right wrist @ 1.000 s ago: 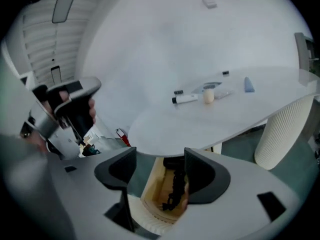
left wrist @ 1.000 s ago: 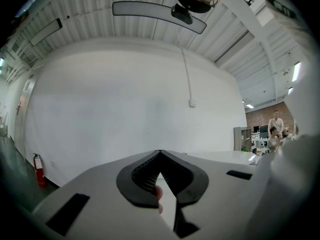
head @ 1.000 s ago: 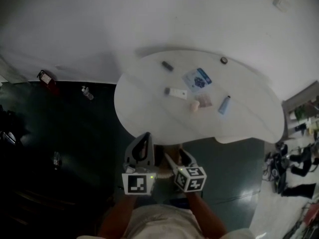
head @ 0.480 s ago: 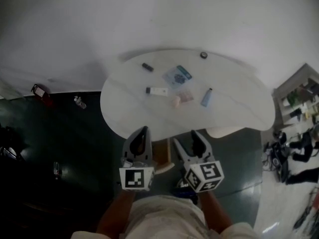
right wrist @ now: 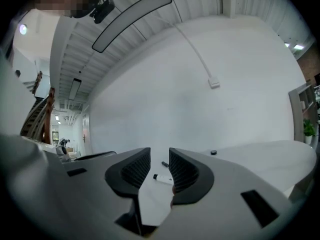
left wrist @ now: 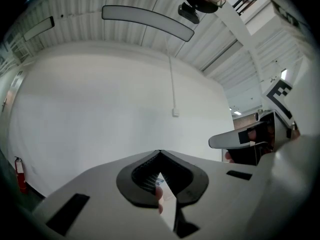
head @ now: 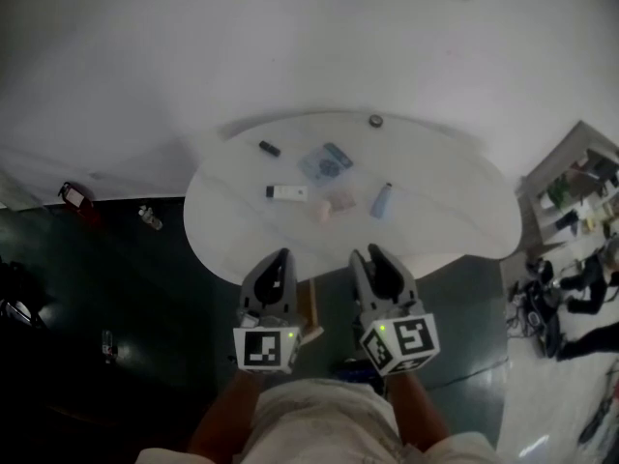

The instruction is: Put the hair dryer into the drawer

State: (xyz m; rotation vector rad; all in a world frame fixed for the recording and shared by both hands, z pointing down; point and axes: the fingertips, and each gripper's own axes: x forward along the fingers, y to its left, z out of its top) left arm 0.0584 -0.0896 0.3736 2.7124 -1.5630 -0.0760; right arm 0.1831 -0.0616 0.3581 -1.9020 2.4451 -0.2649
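Note:
No hair dryer and no drawer shows in any view. In the head view both grippers are held level in front of the person's body and point at a white oval table (head: 445,230). My left gripper (head: 279,257) is shut, its tips meeting with nothing between them (left wrist: 159,154). My right gripper (head: 372,254) is beside it; its jaws are closing, a narrow gap remains, and they hold nothing (right wrist: 160,156). Both stop short of the table's near edge.
On the table lie a white marker (head: 287,192), a dark stick (head: 270,148), a blue packet (head: 325,161), a pink item (head: 339,201), a light blue bottle (head: 382,201) and a small dark disc (head: 375,121). A shelf (head: 571,187) stands right; a red extinguisher (head: 73,196) is left.
Both grippers have come up and forward toward the table. The right one rose level with the left, and its jaws have narrowed from wide open.

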